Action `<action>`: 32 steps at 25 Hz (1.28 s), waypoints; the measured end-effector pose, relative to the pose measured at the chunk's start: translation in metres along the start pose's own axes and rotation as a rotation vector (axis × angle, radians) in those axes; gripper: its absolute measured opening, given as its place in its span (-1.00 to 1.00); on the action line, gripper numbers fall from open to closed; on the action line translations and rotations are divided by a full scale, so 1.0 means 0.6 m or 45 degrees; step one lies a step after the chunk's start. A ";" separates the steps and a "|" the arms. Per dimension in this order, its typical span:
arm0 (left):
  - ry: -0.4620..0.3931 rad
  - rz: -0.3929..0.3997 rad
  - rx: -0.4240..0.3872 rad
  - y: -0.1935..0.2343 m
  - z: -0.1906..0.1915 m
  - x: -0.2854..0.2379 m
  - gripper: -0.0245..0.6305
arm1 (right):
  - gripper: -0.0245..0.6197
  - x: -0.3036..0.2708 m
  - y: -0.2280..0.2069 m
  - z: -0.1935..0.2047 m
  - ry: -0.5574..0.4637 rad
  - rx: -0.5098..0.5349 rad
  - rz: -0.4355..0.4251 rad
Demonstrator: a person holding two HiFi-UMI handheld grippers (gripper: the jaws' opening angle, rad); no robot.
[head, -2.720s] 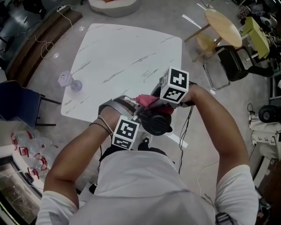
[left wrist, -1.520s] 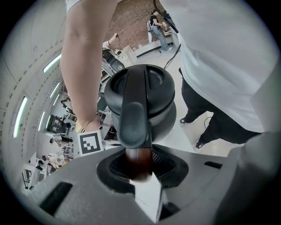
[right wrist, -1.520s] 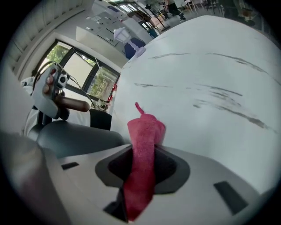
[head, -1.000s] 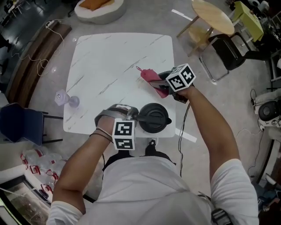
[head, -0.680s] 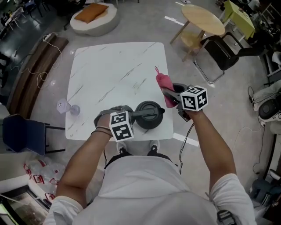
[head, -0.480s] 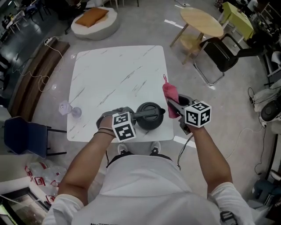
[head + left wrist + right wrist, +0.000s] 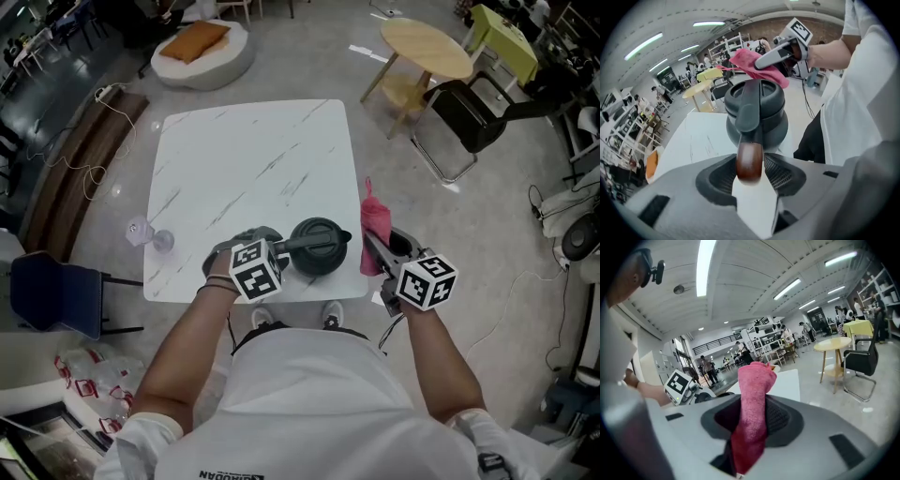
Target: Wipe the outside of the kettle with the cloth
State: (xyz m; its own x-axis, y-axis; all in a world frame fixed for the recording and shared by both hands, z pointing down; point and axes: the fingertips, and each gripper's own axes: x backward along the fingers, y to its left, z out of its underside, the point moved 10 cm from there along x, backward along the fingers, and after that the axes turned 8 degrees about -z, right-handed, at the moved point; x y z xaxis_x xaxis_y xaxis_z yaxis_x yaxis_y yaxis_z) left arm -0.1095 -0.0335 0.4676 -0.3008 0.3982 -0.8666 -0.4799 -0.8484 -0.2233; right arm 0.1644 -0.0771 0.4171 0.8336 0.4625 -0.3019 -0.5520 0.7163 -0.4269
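Note:
A dark grey kettle (image 7: 319, 246) stands upright near the front edge of the white marble table (image 7: 244, 159). My left gripper (image 7: 274, 247) is at its left side. In the left gripper view the kettle's (image 7: 757, 108) brown wooden handle end (image 7: 750, 161) lies between the jaws of the left gripper (image 7: 750, 174). These jaws have just been opening and stand wide beside the handle. My right gripper (image 7: 373, 242) hangs off the table's right edge, shut on a pink cloth (image 7: 377, 225). The cloth (image 7: 757, 380) stands up from the right gripper (image 7: 750, 427).
A small purple glass thing (image 7: 145, 232) sits by the table's left edge. A blue chair (image 7: 47, 291) stands at the left. A round wooden table (image 7: 427, 47) and a black chair (image 7: 478, 117) are at the far right. A round cushion (image 7: 202, 47) lies beyond the table.
My right gripper carried the pink cloth from above the table off its right edge and nearer to me. The kettle and my left gripper stayed at the front edge.

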 end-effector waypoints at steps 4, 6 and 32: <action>-0.245 0.003 0.253 -0.004 0.031 0.047 -0.27 | -0.53 0.015 0.020 0.008 -0.020 0.062 0.026; -0.405 -0.058 0.382 -0.005 0.046 0.076 -0.30 | -0.54 0.023 0.029 0.012 -0.027 0.078 0.038; -0.715 -0.413 1.023 -0.019 0.102 0.130 -0.92 | -0.55 0.042 0.049 0.036 0.001 0.113 0.086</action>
State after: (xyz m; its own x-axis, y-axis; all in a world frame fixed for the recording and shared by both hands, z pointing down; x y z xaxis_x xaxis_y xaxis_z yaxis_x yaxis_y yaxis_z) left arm -0.1778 0.0285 0.4297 -0.3013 0.8467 -0.4386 -0.9535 -0.2702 0.1335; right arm 0.1697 -0.0329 0.4152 0.7947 0.5109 -0.3278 -0.6029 0.7271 -0.3284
